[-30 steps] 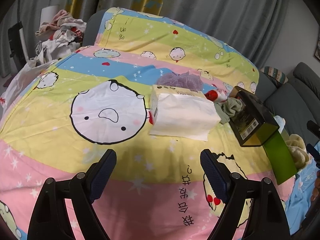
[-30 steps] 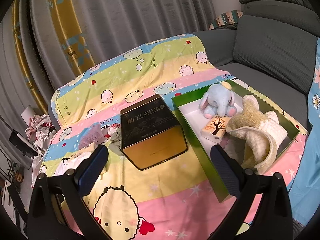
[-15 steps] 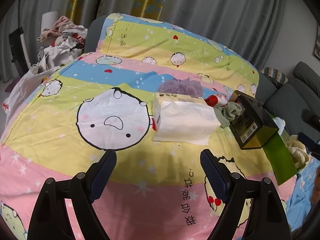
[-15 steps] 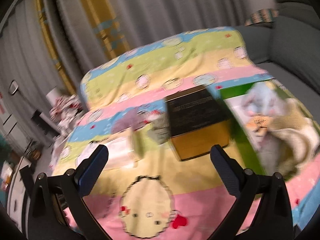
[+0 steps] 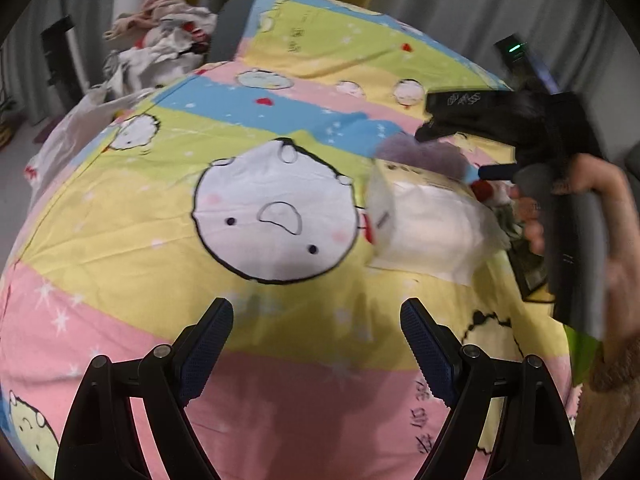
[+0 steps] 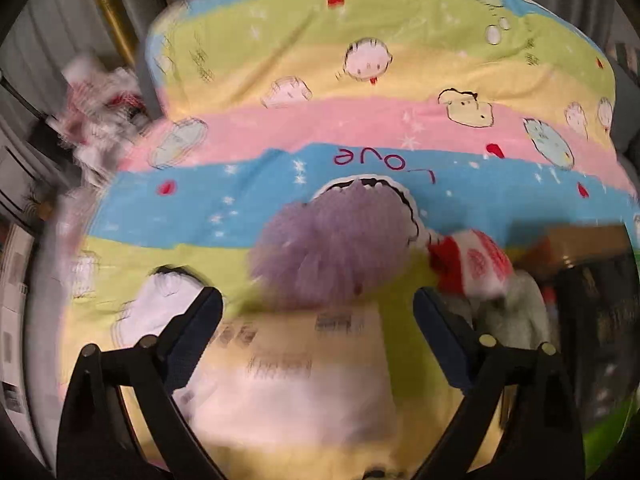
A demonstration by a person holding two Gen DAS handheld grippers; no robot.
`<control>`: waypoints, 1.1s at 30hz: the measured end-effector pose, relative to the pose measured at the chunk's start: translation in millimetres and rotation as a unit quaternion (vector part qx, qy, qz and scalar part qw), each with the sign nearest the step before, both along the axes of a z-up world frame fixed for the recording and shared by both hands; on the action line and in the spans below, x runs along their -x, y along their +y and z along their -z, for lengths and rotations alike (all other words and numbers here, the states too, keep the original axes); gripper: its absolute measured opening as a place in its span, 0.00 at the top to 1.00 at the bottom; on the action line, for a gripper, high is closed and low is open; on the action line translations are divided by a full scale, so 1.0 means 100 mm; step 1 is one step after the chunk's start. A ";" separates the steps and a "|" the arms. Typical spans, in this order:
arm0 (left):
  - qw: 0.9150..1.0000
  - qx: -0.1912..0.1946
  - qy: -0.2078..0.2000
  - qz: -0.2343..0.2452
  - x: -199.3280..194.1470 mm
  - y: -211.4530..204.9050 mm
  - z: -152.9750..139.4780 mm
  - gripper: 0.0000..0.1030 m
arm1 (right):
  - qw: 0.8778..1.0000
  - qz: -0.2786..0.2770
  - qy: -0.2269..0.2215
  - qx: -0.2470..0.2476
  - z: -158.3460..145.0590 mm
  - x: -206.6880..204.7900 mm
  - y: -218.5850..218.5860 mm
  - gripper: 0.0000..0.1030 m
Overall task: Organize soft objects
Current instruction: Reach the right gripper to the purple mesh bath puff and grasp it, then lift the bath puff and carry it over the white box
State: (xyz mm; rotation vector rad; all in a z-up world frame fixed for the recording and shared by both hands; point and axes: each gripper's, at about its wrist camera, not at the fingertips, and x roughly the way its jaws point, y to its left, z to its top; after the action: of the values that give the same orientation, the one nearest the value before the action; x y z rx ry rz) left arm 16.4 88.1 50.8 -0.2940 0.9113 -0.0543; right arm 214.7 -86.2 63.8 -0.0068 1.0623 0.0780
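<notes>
A purple mesh bath pouf (image 6: 332, 244) lies on the cartoon bedsheet (image 6: 280, 128), just beyond a white tissue pack (image 6: 296, 368). My right gripper (image 6: 318, 308) is open and empty, hovering over the tissue pack with the pouf just ahead between its fingers. A red-and-white soft item (image 6: 472, 264) and a grey-green cloth (image 6: 516, 312) lie to the pouf's right. In the left wrist view the pouf (image 5: 424, 156) and tissue pack (image 5: 428, 228) sit at mid right, with the right gripper's body over them. My left gripper (image 5: 316, 320) is open and empty above the sheet.
A dark tin box (image 6: 592, 280) stands at the right, with a green tray edge (image 5: 580, 352) beyond it. A pile of clothes (image 5: 160, 40) lies past the bed's far left corner. Grey curtains hang behind.
My right gripper has swung left from the tin and green tray to above the tissue pack, close to the purple pouf. The left gripper has barely moved.
</notes>
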 end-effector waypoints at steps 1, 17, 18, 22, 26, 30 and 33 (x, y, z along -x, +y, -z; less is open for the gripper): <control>1.000 0.007 0.004 -0.001 -0.01 0.03 0.01 0.17 | 1.000 0.007 0.010 0.011 0.09 -0.11 0.02 0.11; 0.993 0.117 0.010 0.021 -0.02 0.15 0.00 0.17 | 0.992 -0.025 -0.046 -0.114 -0.48 0.35 -0.36 0.90; 0.992 0.125 0.010 0.024 -0.01 0.14 0.00 0.17 | 0.990 -0.040 -0.051 -0.125 -0.55 0.51 -0.39 0.90; 0.990 0.134 0.000 0.039 0.03 0.05 -0.03 0.17 | 0.980 -0.073 -0.053 -0.178 -0.63 1.08 -0.52 0.90; 0.985 0.150 -0.024 0.081 0.10 -0.08 -0.11 0.17 | 0.974 -0.100 -0.054 -0.198 -0.57 1.64 -0.60 0.89; 0.982 0.158 -0.028 0.105 0.13 -0.19 -0.10 0.17 | 0.969 -0.091 -0.034 -0.228 -0.35 1.85 -0.75 0.89; 0.981 0.149 -0.027 0.123 0.15 -0.32 -0.06 0.17 | 0.965 -0.084 -0.009 -0.247 -0.14 1.85 -0.82 0.89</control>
State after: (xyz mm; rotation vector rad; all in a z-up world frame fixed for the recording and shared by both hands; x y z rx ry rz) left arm 1.8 55.8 56.5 -0.4549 0.8805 -0.4282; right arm 30.0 -167.7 78.1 0.3536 0.9989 0.4957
